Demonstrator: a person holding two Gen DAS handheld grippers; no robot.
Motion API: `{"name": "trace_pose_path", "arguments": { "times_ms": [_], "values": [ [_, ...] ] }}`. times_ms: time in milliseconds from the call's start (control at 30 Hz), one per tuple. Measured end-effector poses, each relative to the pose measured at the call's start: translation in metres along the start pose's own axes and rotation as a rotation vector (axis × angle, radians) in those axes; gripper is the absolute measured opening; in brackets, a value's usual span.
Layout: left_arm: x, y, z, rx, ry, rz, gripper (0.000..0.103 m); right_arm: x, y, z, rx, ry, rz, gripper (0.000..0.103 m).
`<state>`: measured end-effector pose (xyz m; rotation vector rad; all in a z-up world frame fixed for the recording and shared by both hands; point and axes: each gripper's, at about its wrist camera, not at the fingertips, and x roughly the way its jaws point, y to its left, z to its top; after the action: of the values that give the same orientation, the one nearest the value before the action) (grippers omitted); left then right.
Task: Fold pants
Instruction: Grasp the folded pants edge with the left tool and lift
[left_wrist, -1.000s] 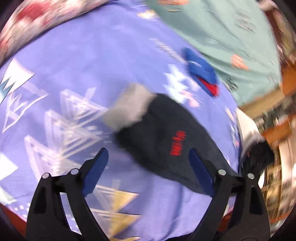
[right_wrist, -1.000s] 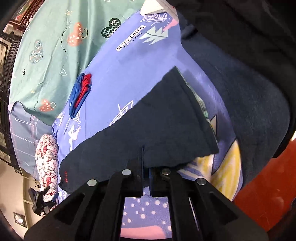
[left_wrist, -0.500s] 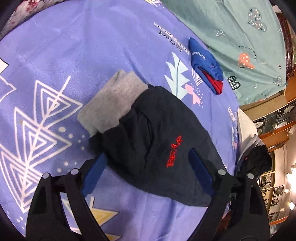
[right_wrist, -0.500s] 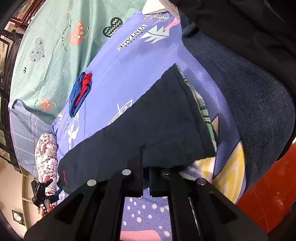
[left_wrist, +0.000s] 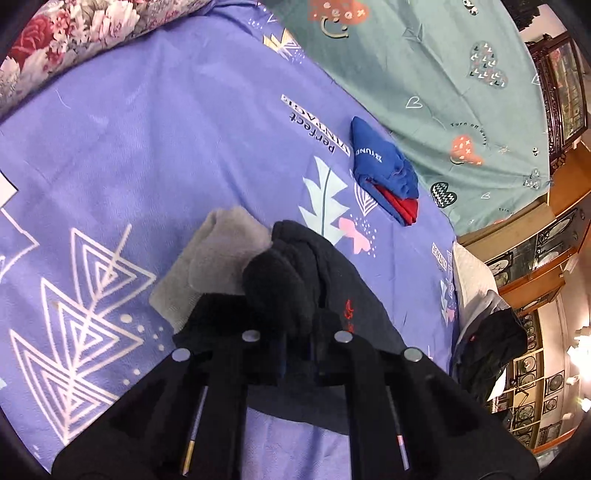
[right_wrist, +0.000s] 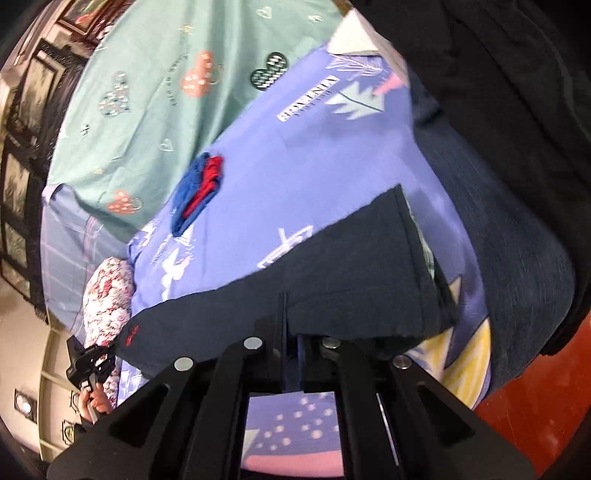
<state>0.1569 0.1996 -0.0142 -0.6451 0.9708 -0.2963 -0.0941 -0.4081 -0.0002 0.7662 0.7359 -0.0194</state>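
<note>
Dark navy pants (right_wrist: 332, 288) with small red lettering lie stretched across a purple patterned bedspread (left_wrist: 166, 129). My left gripper (left_wrist: 295, 332) is shut on a bunched fold of the pants (left_wrist: 280, 280) at the end with the grey waistband (left_wrist: 218, 254) and red lettering. My right gripper (right_wrist: 291, 332) is shut on the pants' near edge by the leg hem, where a plaid lining shows. The left gripper (right_wrist: 88, 363) shows far left in the right wrist view.
A folded blue and red garment (left_wrist: 388, 177) lies further up the bedspread, also in the right wrist view (right_wrist: 199, 188). A teal sheet (left_wrist: 443, 74) and floral pillow (left_wrist: 74, 33) lie beyond. The person's dark clothing (right_wrist: 517, 184) fills the right.
My left gripper was open above the waistband end; it has come down and shut on a bunched fold of the pants. The right gripper stays shut on the hem edge.
</note>
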Motion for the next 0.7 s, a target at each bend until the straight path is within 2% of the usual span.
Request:
{"name": "trace_pose_path", "arguments": {
  "times_ms": [100,200,267,300,367,400,433,467,500,533,600,700],
  "values": [
    [0.006,0.011,-0.01,0.01,0.037,0.039,0.008,0.005,-0.005,-0.005,-0.008,0.045,-0.032,0.004],
    [0.019,0.033,-0.027,-0.004,0.088,0.098,0.009,0.022,-0.024,-0.019,0.023,0.13,-0.088,0.004],
    [0.022,0.045,-0.036,-0.016,0.099,0.11,0.011,0.02,-0.024,-0.024,0.007,0.126,-0.088,0.004],
    [0.022,0.047,-0.038,-0.013,0.097,0.12,0.017,0.018,-0.022,-0.024,-0.007,0.127,-0.097,0.004],
    [0.018,0.046,-0.04,0.008,0.1,0.152,0.037,0.014,-0.017,-0.023,-0.031,0.145,-0.116,0.007],
    [0.014,0.048,-0.04,0.002,0.109,0.16,0.067,0.012,-0.016,-0.022,-0.039,0.167,-0.133,0.013],
    [0.008,0.049,-0.039,-0.006,0.104,0.163,0.079,0.009,-0.012,-0.022,-0.048,0.198,-0.16,0.02],
    [-0.003,0.048,-0.04,-0.003,0.085,0.168,0.079,0.006,-0.008,-0.022,-0.055,0.232,-0.182,0.035],
    [-0.011,0.045,-0.04,0.01,0.077,0.172,0.079,0.001,0.001,-0.023,-0.077,0.256,-0.184,0.038],
    [-0.023,0.036,-0.041,0.045,0.057,0.174,0.079,-0.001,0.01,-0.023,-0.099,0.269,-0.163,0.038],
    [-0.036,0.011,-0.041,0.141,0.006,0.193,0.084,0.001,0.044,-0.023,-0.162,0.304,-0.028,0.04],
    [-0.026,-0.035,-0.046,0.309,-0.008,0.166,0.089,0.024,0.103,-0.014,-0.28,0.308,0.142,0.049]
  ]
}}
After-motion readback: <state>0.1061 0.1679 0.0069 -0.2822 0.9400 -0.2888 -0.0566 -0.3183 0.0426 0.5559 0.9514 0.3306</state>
